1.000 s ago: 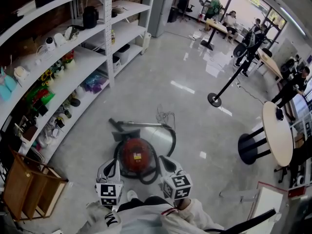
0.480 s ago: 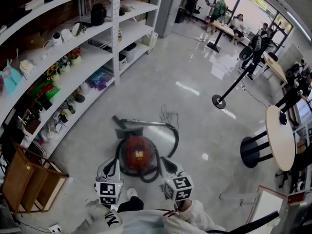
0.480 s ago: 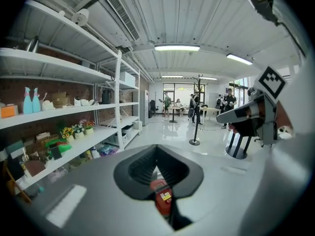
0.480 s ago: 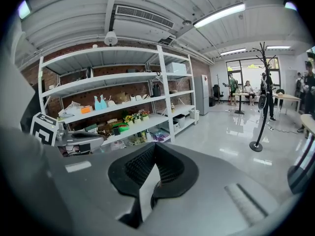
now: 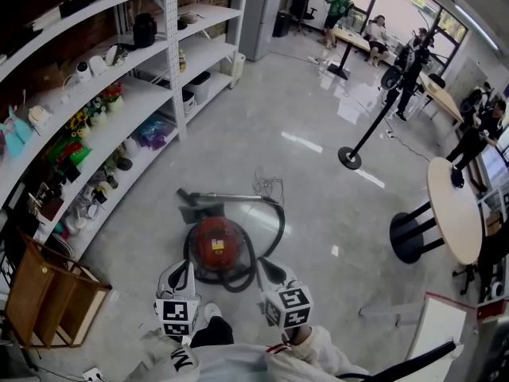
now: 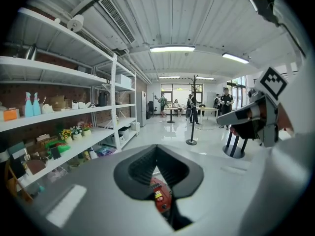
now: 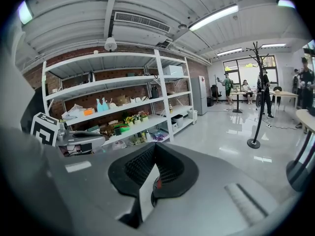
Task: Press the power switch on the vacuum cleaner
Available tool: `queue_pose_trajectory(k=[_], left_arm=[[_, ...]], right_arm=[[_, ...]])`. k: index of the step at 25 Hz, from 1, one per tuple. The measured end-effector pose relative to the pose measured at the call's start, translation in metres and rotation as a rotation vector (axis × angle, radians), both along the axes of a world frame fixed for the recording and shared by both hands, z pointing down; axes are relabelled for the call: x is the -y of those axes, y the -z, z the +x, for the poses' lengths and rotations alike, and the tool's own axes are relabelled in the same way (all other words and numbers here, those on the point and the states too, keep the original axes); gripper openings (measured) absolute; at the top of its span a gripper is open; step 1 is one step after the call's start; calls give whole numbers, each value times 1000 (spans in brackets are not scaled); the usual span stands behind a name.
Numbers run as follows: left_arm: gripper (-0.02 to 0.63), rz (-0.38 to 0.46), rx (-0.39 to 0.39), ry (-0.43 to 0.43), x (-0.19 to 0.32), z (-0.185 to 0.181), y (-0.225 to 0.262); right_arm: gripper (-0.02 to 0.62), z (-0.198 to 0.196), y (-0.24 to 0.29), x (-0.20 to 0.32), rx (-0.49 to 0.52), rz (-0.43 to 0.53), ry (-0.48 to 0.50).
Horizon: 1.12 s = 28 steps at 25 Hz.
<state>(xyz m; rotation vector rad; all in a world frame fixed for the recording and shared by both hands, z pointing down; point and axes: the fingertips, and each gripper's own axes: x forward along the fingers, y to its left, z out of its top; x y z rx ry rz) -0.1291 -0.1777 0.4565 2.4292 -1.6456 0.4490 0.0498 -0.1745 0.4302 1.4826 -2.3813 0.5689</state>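
Holds left hand-held gripper (image 5: 183, 270) and right hand-held gripper (image 5: 269, 266) closed, both empty. Faces round red canister vacuum cleaner (image 5: 216, 243) on the floor, just ahead and below, between the two, seemingly slightly nearer the left.

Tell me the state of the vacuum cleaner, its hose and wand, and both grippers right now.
vacuum cleaner: standing on the floor, untouched; running or not, cannot tell
hose: looped around the vacuum cleaner
wand: lying flat on the floor
left gripper: shut, holding nothing
right gripper: shut, holding nothing

Red vacuum cleaner (image 5: 216, 243), black hose (image 5: 281, 223), grey floor (image 5: 318, 189), white shelves (image 5: 143, 50)
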Motion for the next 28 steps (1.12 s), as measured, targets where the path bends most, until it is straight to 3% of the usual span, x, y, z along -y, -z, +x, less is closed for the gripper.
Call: queue_pose_trajectory(k=[6,28], left_arm=[[0,21,-7,15,-24,22,15],[0,74,36,81,-125,49,21]], right_arm=[[0,18,6,-24,13,17,17],[0,45,2,-114,65,69,81]])
